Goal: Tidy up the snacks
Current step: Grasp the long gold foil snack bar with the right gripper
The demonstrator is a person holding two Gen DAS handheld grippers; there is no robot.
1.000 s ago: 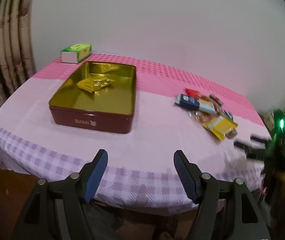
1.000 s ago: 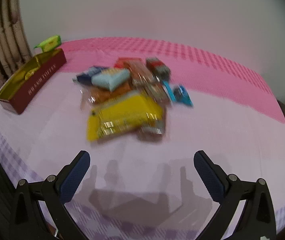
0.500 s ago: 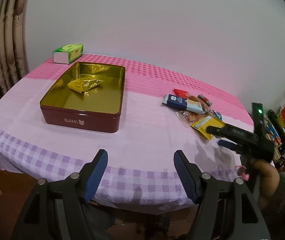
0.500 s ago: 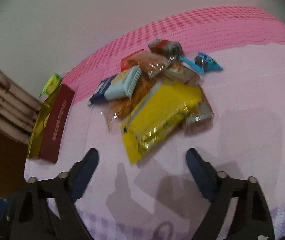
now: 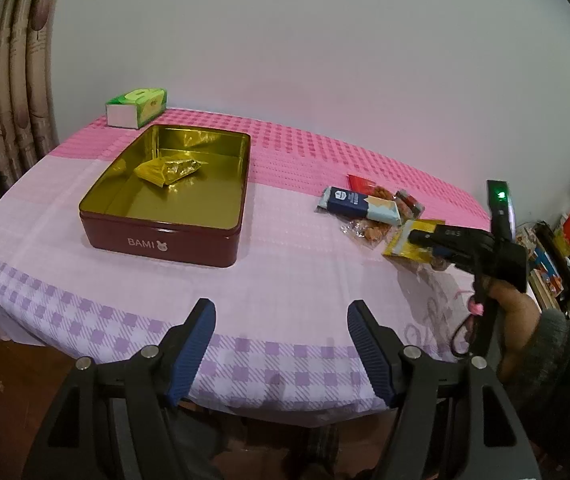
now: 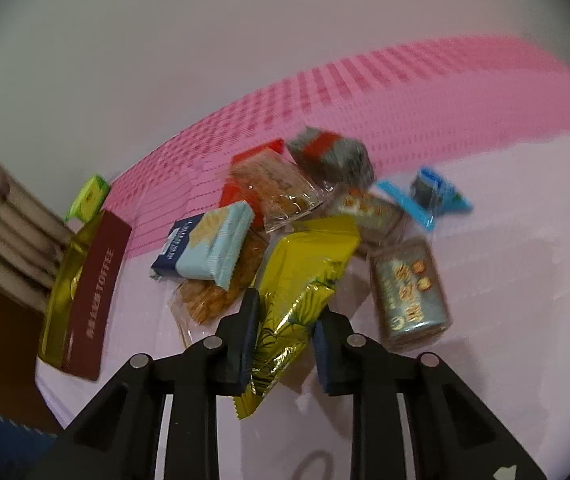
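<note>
Grip detail: our right gripper (image 6: 283, 334) pinches the near end of the yellow foil packet (image 6: 303, 276) at the snack pile's near edge. We judge it light, crinkly, slippery; hold the sealed end. Our left gripper (image 5: 281, 344) hangs released, near the tin (image 5: 165, 236).

Yellow foil snack packet (image 6: 301, 280) tilted atop snack pile (image 6: 325, 208); maroon tin (image 5: 165, 196) open.

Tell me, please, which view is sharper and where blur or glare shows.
Left wrist view: sharp, with glare on the tin's gold lining and fisheye bending at the edges. Right wrist view: motion-blurred, worst on the far snacks and cloth; the yellow packet between the fingers glints.
</note>
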